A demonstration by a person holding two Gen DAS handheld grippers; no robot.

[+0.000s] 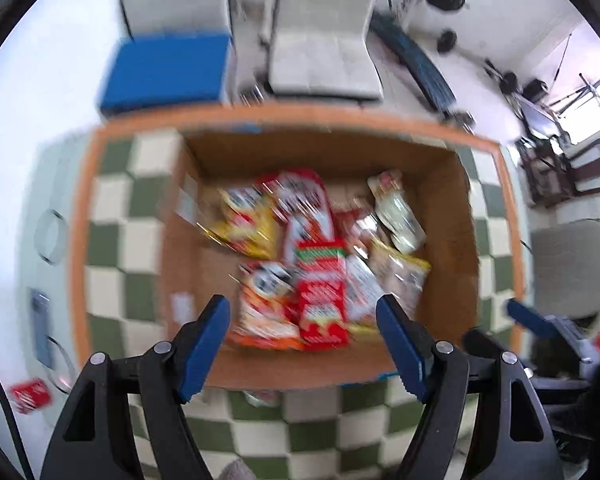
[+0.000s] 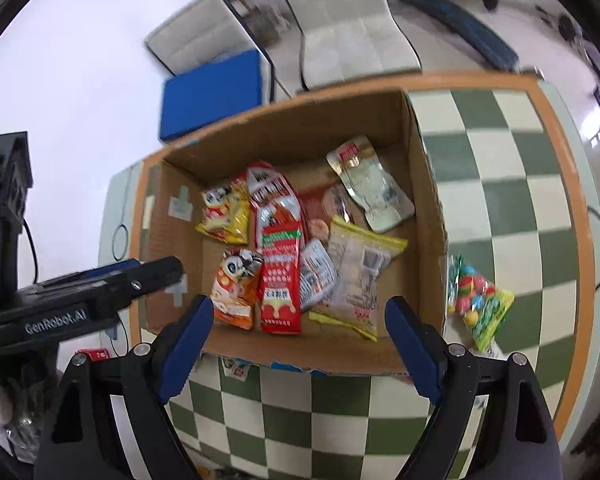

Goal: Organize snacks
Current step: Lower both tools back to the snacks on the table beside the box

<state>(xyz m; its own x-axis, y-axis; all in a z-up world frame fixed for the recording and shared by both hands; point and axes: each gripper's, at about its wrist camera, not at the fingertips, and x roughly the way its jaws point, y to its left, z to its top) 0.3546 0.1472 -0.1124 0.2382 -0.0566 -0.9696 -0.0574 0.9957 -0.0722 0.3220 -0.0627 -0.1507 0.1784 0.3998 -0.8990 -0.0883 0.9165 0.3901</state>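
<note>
Most snack packets are already lodged in the cardboard box; one candy bag remains on the worktop. Both hand-held grippers, left and right, are held wide and empty.

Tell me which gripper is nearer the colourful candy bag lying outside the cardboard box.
Right. The right gripper hovers open beside the candy bag; the left gripper sits across the box.

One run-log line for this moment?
left gripper: open, empty | right gripper: open, empty | cardboard box: holds snack packets | candy bag: outside box, on checkered mat
</note>
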